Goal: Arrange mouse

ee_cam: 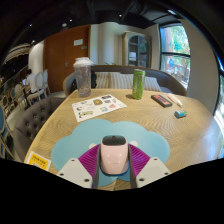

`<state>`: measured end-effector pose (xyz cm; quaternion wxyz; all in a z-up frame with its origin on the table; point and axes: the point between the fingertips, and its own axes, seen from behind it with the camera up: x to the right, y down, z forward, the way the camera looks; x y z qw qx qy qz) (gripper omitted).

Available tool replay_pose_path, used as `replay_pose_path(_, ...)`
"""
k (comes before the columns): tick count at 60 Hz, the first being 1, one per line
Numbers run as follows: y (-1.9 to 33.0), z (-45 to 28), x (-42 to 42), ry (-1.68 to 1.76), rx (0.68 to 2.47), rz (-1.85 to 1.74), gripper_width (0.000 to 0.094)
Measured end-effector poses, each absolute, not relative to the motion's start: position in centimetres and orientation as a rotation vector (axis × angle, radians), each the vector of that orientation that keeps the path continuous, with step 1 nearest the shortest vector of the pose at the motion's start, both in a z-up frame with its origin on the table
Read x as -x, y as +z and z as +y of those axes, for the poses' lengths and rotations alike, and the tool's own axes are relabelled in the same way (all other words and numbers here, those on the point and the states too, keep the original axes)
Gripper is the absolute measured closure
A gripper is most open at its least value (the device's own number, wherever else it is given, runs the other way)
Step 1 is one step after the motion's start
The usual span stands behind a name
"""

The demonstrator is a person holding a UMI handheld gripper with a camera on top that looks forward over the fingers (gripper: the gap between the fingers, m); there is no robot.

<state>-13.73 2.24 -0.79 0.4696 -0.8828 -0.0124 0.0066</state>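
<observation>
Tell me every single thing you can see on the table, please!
mouse: one, white and pink, between the gripper fingers, on the mat
mat: one, light blue, under the mouse
paper: one, white with print, beyond the mat
cup: one, clear with a lid, far side, beside the paper
bottle: one, green, far side
phone: one, dark, near the bottle
block: one, blue, small, near the phone
tag: one, yellow, at the table edge
table: one, wooden
gripper: one, purple pads, fingers about the mouse
</observation>
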Motion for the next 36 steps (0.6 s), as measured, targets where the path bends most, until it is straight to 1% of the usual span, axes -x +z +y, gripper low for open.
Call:
replay_pose_path(8,-0.8,1.9,14.1,0.063,2.18,-0.062,0.0405)
replay_pose_path(9,-0.8,1.7,14.3,0.083,2.185,-0.076,0.038)
replay_pose_path(10,-0.8,1.5,14.5,0.102,2.19,-0.089,0.0323)
replay_pose_path(11,-0.6,1.2,14.7,0.125,2.193,-0.106,0.0241)
replay_pose_path(12,-0.5,0.8,15.0,0.152,2.194,-0.123,0.01)
replay_pose_path(13,-0.4,0.6,15.3,0.169,2.194,-0.134,0.0065)
replay_pose_path(15,0.3,-0.3,15.2,0.206,2.189,-0.155,0.0107)
replay_pose_path(16,0.6,-0.6,15.1,0.218,2.184,-0.162,0.0108)
replay_pose_path(19,1.7,-1.9,14.4,0.235,2.164,-0.187,0.0078)
replay_pose_path(25,3.1,-5.2,11.8,0.237,2.141,-0.229,0.0084)
replay_pose_path(36,4.1,-10.7,4.6,0.234,2.114,-0.204,0.0084)
